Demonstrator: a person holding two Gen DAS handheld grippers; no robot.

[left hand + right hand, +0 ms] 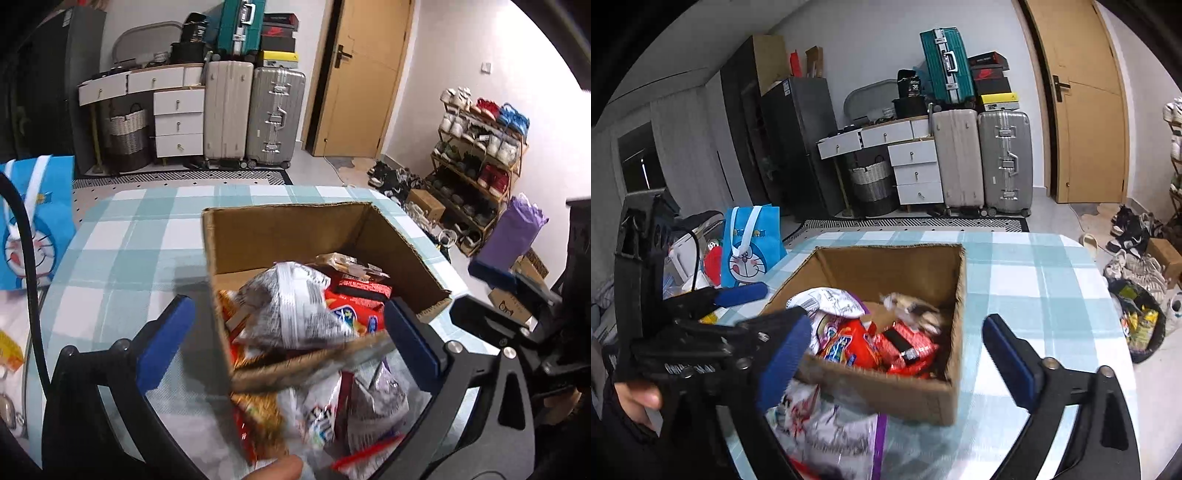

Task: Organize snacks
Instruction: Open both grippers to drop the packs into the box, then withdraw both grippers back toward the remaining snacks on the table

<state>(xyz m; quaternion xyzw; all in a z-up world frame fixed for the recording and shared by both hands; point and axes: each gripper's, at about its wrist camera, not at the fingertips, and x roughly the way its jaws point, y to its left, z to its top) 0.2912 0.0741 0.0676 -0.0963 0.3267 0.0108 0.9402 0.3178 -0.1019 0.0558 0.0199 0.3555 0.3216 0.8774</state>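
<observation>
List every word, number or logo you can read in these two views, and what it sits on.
"36": black box stacked on the white dresser, right wrist view.
Swoosh logo, no words: red-and-black shoebox.
Cartoon cat face; lettering above it too small: blue paper gift bag.
Snack packets in the brown cardboard box: print blurred, unreadable.
Raised lettering on the left hand-held gripper: unreadable.

I am looking at a brown cardboard box sitting on a teal-and-white checked tablecloth, red snack packets and a white, black-printed bag showing inside. Blue pads are tipping my black left gripper and right gripper. A blue cartoon-cat bag is standing beyond.
</observation>
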